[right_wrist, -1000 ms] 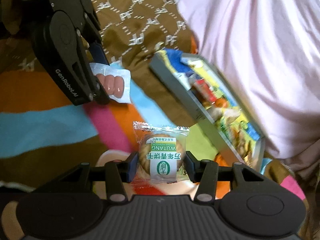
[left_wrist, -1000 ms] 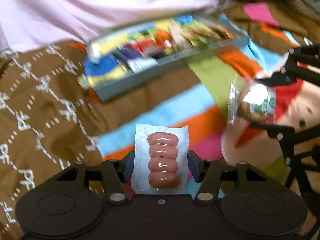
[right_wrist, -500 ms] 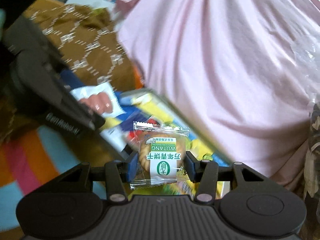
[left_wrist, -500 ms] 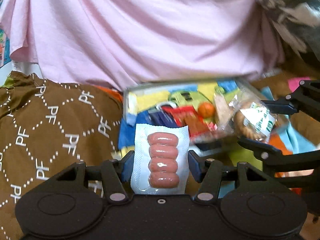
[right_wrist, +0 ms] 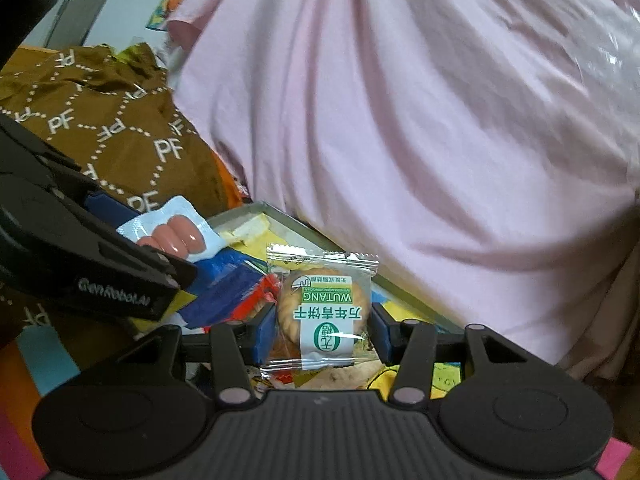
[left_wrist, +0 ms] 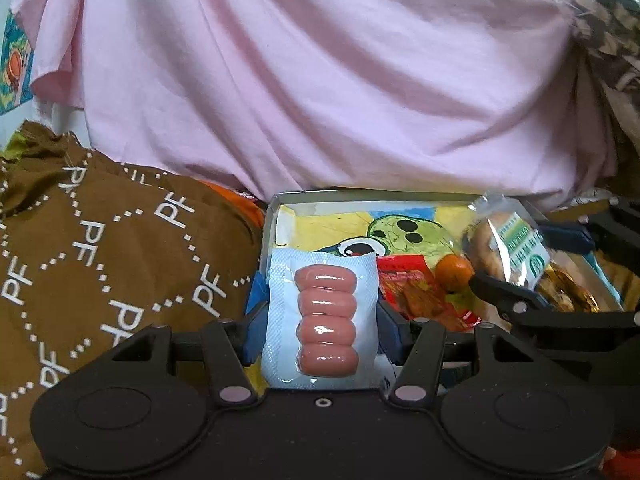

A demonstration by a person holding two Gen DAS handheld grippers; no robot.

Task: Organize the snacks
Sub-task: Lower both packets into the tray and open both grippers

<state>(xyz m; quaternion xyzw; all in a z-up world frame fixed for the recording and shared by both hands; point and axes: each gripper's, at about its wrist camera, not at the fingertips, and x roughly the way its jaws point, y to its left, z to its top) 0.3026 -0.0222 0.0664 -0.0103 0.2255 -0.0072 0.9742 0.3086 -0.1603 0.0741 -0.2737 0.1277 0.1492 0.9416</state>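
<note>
The left gripper (left_wrist: 323, 334) has its blue-padded jaws closed on a white-and-pale-blue blister pack of four pink sausages (left_wrist: 325, 320). The pack stands with its long axis running straight forward along the fingers, the sausages stacked crosswise one behind another, the far end of the pack over the near rim of a shallow grey metal tray (left_wrist: 267, 236). The right gripper (right_wrist: 324, 330) has its jaws pressed on either side of a clear-wrapped round biscuit with a green-and-white label (right_wrist: 324, 312). The biscuit packet's long axis also points forward, its crimped seal at the far end, and the label text reads upside down in this view.

The left wrist view shows the inside of the tray more fully: a yellow packet printed with a green cartoon figure (left_wrist: 384, 232), a red snack packet (left_wrist: 416, 292) and a small orange round item (left_wrist: 454, 274), all lying close together. It also shows the biscuit packet from the side, tilted, at the right edge above the tray's right part. The right wrist view shows instead the sausage pack side-on, its free end angled over the tray's left corner, with dark blue packets (right_wrist: 232, 292) lying beneath it, and the left gripper's black finger carrying white lettering.

Behind the tray hangs a wrinkled pink cloth (left_wrist: 320, 80); to its left lies a brown fabric with white PF lettering (left_wrist: 100, 260).
</note>
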